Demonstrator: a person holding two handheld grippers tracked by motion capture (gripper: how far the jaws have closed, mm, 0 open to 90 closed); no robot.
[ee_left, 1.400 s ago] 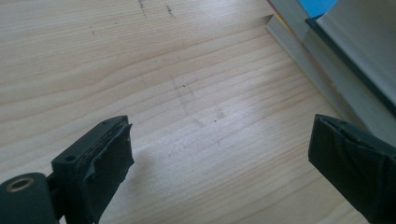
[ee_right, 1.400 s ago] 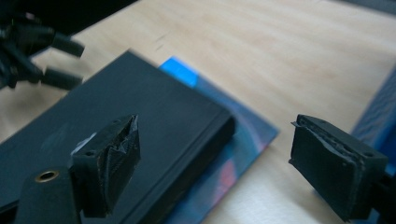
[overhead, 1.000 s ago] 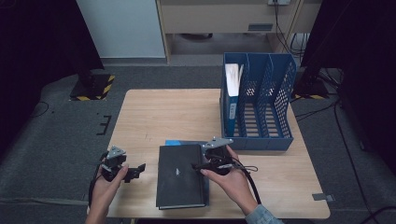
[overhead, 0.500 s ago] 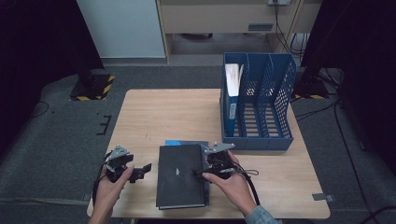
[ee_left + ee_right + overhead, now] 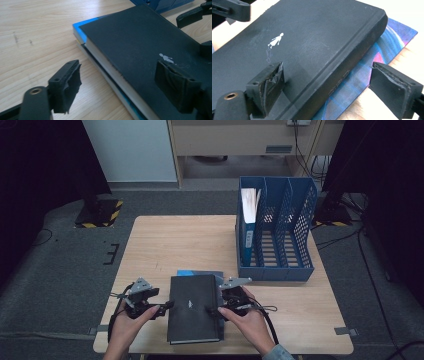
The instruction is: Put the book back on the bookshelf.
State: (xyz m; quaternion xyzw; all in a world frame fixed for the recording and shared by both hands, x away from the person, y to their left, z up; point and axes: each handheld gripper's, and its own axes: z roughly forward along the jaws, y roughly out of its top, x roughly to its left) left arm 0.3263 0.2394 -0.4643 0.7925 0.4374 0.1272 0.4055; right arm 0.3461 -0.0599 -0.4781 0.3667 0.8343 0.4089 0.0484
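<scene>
Black book (image 5: 194,308) lay flat near the front edge of the surface (image 5: 175,245), its cover marked with a small white figure. Under the book lay a thinner blue volume (image 5: 200,273), its far edge poking out beyond the book's far end; in the right gripper view its blue and pink cover showed along the book's spine side, and in the left gripper view a bright blue corner showed past the book's far corner.

Left tongs (image 5: 165,308) sat at the book's left edge, held in the person's left hand (image 5: 125,327). Their jaws had just been closing yet stood apart: one pad hung above the black cover, the other over bare wood just beside the book, with the book's page edge between them and neither pad pressing on it.

Right tongs (image 5: 214,311) sat at the book's right edge, in the right hand (image 5: 247,320). Their jaws had just been closing a little and were likewise apart, one pad on or just above the cover, the other off the spine over the blue volume, so no clamp showed.

Beyond the book, toward the far right, stood a blue file rack (image 5: 277,237), with a blue folder (image 5: 246,240) and white papers (image 5: 248,200) upright in its leftmost slot.
</scene>
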